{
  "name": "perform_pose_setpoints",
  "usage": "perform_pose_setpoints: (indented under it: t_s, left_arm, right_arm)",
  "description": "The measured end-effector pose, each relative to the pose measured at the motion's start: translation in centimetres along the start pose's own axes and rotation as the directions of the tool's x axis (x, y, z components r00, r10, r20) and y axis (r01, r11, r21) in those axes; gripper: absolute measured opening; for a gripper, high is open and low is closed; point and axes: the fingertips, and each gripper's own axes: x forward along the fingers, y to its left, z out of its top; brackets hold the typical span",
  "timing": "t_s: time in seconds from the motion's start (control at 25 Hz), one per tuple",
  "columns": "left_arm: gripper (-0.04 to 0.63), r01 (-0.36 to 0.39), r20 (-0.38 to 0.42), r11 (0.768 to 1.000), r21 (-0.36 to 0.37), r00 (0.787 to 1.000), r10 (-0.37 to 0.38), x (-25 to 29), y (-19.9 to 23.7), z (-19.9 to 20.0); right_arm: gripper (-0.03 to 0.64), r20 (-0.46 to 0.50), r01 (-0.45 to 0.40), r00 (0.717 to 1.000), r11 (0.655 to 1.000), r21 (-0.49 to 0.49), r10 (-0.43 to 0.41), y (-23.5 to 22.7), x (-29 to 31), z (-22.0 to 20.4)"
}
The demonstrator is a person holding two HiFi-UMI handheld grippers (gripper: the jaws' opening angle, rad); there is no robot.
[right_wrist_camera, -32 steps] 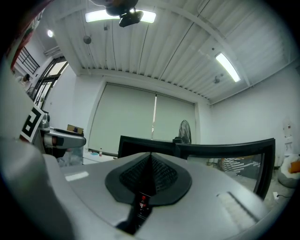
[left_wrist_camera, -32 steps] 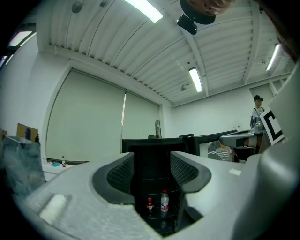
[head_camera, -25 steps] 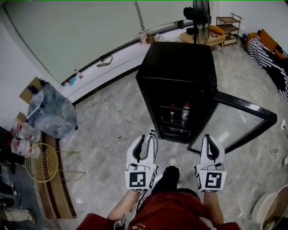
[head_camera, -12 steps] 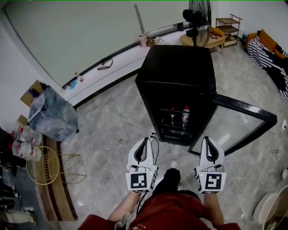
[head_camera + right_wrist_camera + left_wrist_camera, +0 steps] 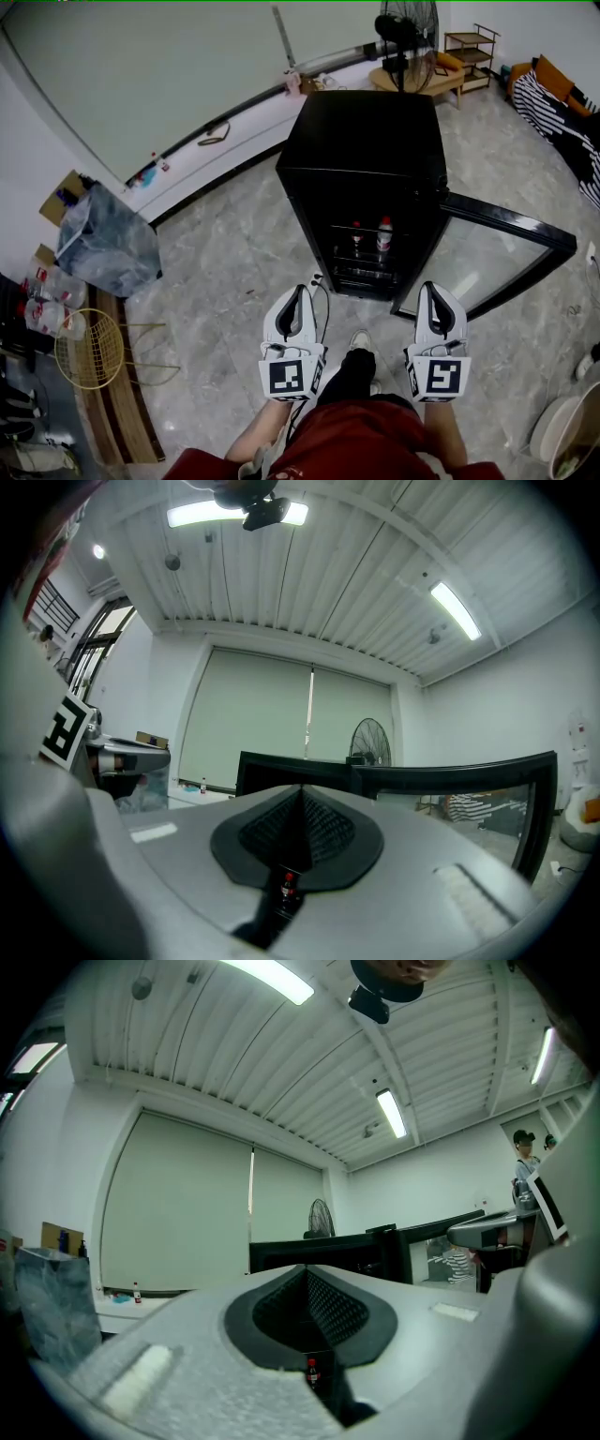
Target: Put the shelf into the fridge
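A black fridge (image 5: pixel 366 159) stands in front of me with its glass door (image 5: pixel 497 253) swung open to the right. Two red-capped bottles (image 5: pixel 382 234) stand on a wire shelf inside. My left gripper (image 5: pixel 299 293) and right gripper (image 5: pixel 433 290) hover side by side above the floor just before the fridge opening, both shut with nothing held. In the left gripper view the left gripper's (image 5: pixel 306 1275) pads meet, with the fridge (image 5: pixel 328 1251) beyond them. The right gripper's (image 5: pixel 302 795) pads also meet, in line with the fridge (image 5: pixel 281 766). I can make out no loose shelf.
A yellow wire frame (image 5: pixel 89 349) lies on the floor at the left, beside a grey plastic bag (image 5: pixel 105 244) and cardboard boxes (image 5: pixel 64 192). A fan (image 5: pixel 405 33) and a low table (image 5: pixel 417 80) stand behind the fridge. A white bin (image 5: pixel 567 431) sits at the lower right.
The left gripper's jaws have closed from partly open to shut. Both grippers have stayed in about the same place; the right one was shut throughout.
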Motion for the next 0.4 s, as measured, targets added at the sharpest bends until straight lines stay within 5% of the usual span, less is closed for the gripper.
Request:
perform_pose_setpoints:
  t_s: [0.4]
  left_arm:
    - [0.006,0.014,0.0,1.0,-0.024,1.0,-0.014,0.51,-0.22,0.18]
  right_arm:
    - [0.0,0.009,0.015,1.0,1.0,0.008,-0.015,-0.2,0.08,0.12]
